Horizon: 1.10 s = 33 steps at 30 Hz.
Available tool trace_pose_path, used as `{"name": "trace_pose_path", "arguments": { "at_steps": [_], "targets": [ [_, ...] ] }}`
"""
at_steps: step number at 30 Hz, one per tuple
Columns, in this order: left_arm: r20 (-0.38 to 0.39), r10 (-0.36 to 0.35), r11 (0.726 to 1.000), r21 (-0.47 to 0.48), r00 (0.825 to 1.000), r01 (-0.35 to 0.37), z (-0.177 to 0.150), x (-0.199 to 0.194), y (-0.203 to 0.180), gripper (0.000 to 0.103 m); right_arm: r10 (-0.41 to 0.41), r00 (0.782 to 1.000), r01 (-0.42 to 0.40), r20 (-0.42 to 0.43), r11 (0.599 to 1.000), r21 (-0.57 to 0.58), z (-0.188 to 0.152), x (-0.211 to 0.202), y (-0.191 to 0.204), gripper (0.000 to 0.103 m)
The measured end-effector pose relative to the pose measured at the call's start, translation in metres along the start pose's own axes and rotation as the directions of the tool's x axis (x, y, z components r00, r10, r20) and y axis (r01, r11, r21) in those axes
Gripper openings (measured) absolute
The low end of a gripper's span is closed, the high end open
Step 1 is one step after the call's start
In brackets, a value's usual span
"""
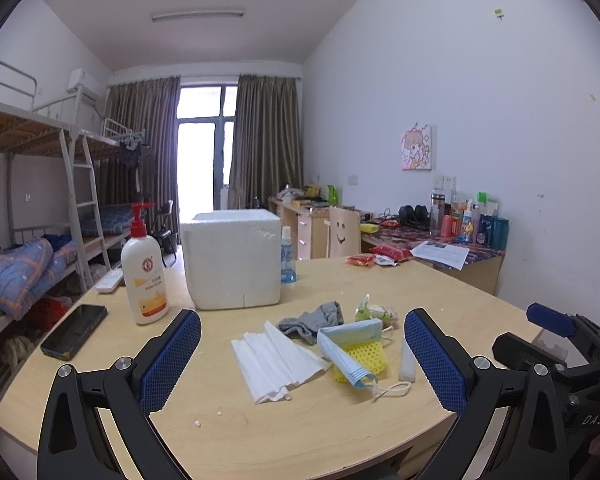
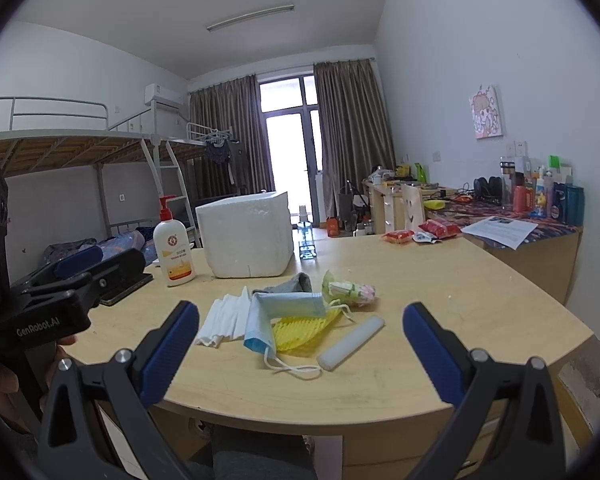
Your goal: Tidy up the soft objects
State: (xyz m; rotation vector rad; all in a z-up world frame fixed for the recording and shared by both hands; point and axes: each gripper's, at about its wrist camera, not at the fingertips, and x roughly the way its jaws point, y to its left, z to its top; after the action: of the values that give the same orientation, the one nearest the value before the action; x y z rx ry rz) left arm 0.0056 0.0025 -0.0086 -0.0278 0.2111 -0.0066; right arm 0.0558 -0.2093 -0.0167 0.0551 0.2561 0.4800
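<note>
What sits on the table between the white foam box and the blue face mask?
A crumpled grey sock lies between the foam box and the face mask, clearest in the left wrist view; otherwise bare table.

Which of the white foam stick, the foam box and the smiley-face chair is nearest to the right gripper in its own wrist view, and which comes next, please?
From the right gripper:
1. White foam stick, lying on the table just ahead, between the fingers.
2. Foam box, standing mid-table, ahead and to the left.
3. Smiley-face chair, beyond the table's far edge, ahead and to the right.
</note>
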Motion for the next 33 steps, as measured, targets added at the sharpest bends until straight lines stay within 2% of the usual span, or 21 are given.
{"name": "trace_pose_path", "arguments": {
  "at_steps": [5,16,24,33],
  "targets": [
    [-0.057,-0.024,1.000,-0.010,0.998,0.023,-0.009,0.015,0.006,0.102,-0.004,1.000,0.004,-0.014,1.000,-0.004,-0.005,0.008,-0.002,0.103],
    [-0.179,0.005,1.000,-0.020,0.984,-0.008,-0.028,0.055,0.019,0.102,-0.024,0.994,0.026,-0.110,1.000,0.013,-0.017,0.047,-0.013,0.103],
    [-0.278,0.041,0.998,-0.023,0.960,-0.050,-0.033,0.089,0.024,0.102,-0.002,0.986,0.004,-0.166,1.000,0.010,-0.022,0.069,-0.013,0.103],
    [-0.389,0.059,0.995,-0.047,0.920,-0.084,-0.037,0.124,0.034,0.101,0.048,0.977,-0.044,-0.210,0.999,0.024,-0.019,0.088,-0.012,0.103]
  ]
}}
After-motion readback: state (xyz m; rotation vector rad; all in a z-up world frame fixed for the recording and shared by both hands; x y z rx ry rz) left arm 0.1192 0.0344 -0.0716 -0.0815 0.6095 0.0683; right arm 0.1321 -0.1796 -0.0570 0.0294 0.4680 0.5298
